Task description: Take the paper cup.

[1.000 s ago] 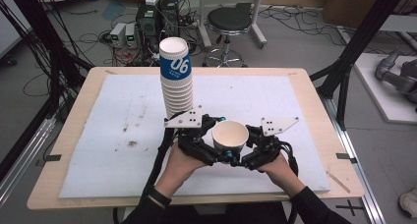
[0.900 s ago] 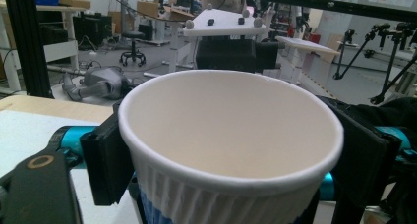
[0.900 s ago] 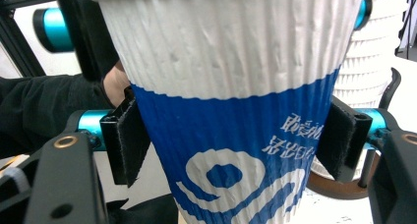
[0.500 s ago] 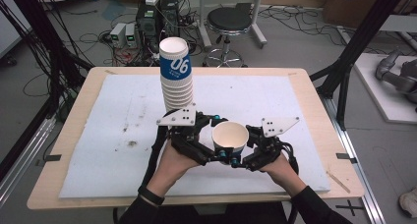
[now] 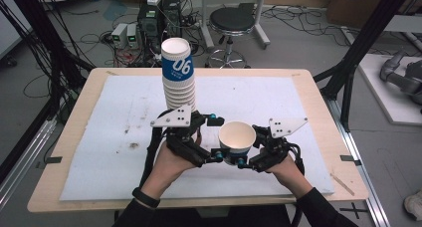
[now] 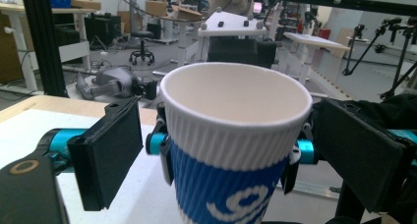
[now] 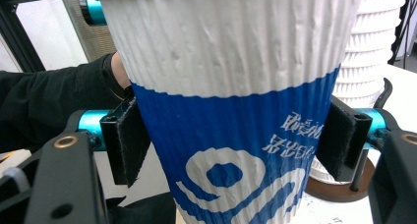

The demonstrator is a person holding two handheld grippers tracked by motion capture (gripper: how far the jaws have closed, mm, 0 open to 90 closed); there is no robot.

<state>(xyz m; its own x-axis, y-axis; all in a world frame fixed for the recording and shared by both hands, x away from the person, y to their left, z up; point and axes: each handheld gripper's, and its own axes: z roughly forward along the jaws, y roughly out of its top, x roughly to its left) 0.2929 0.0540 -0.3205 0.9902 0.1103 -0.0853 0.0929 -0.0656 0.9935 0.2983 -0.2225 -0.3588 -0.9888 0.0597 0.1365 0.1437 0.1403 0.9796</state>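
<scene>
A single white-and-blue ribbed paper cup [image 5: 237, 140] is held upright just above the white mat, in front of a tall stack of the same cups [image 5: 178, 77]. My right gripper [image 5: 249, 150] is shut on it; in the right gripper view both pads press the cup's [image 7: 231, 111] blue band, and the stack [image 7: 366, 52] stands behind. My left gripper [image 5: 219, 137] straddles the cup from the left. Its jaws have just been opening, and in the left gripper view the cup [image 6: 231, 150] sits between them with a gap to each pad [image 6: 110, 155].
The white mat [image 5: 318, 102] covers most of the wooden table [image 5: 74, 152]. Behind the table stand a black stool [image 5: 238, 20] and electronics boxes [image 5: 149, 23] with cables on the floor. A grey robot arm [image 5: 398, 75] lies at the right.
The left gripper's jaws have spread off the cup and the left hand has eased slightly leftward. The right gripper and the cup have stayed put.
</scene>
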